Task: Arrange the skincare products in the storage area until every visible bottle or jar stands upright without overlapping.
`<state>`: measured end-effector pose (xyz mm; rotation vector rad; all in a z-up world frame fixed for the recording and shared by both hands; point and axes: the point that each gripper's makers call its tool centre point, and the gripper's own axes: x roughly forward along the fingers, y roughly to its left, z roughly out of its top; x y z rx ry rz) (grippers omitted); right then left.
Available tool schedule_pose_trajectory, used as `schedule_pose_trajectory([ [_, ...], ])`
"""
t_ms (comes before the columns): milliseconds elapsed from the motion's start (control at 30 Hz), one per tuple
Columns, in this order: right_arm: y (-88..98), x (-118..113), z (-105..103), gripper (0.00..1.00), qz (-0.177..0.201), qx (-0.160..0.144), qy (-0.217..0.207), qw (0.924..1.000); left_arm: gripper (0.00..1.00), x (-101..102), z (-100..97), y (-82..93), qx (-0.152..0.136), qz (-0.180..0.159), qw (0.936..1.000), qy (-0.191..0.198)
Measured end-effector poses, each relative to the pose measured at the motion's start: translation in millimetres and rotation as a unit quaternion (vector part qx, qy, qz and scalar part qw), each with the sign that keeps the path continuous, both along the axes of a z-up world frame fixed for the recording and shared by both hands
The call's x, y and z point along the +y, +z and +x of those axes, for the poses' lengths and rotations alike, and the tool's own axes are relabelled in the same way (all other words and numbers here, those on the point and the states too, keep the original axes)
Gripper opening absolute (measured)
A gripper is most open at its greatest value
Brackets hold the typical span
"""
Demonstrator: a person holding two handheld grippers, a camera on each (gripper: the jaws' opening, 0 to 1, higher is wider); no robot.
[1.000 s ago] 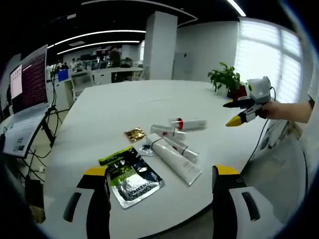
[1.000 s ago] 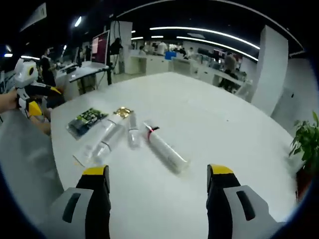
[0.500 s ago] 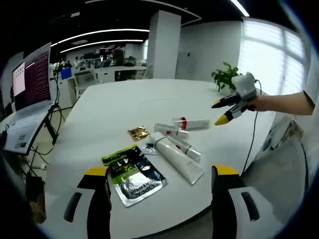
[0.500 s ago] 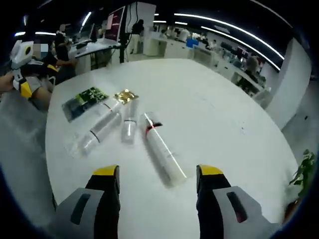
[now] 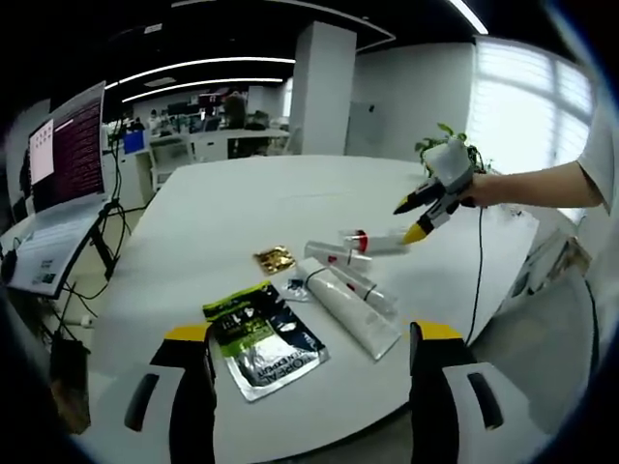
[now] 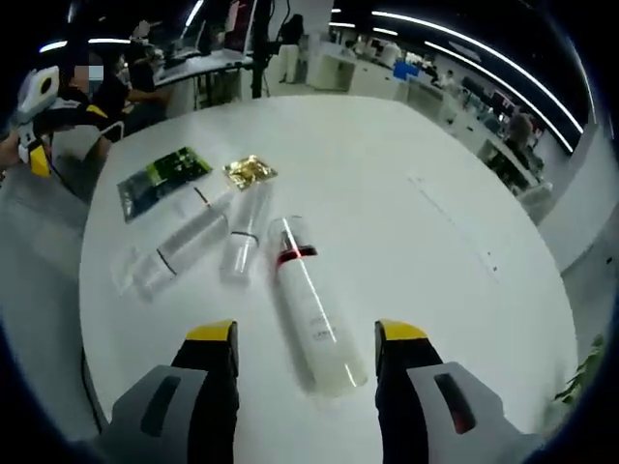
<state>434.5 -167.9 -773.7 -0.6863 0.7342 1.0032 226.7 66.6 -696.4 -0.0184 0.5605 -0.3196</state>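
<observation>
Bottle (image 6: 309, 307) flat on worktop (image 6: 416, 193) — long axis running away between right gripper (image 6: 305, 338) fingers, spread apart above it | left gripper (image 5: 309, 338) also spread, well short — right nearer.

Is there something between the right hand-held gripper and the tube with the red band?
Nothing visible. The right hand-held gripper is open, and the tube with the red band lies on bare white table, its end between the jaws.
</observation>
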Motion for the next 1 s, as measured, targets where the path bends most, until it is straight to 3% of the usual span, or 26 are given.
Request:
schedule_pose_trajectory([
  [267,-16.0,8,8,0.53,-0.028,0.021,0.028,0.9990,0.74,1,0.5,0.4,0.000,-0.004,1.0000,0.006],
  [800,-26.9,16,10,0.36,-0.061,0.049,0.064,0.9949,0.73,3,-0.4,0.2,0.001,-0.005,0.9999,0.013],
  [1000,-30.0,21,12,0.35,-0.076,0.051,0.076,0.9929,0.72,4,-0.6,1.3,-0.001,-0.006,0.9999,0.014],
])
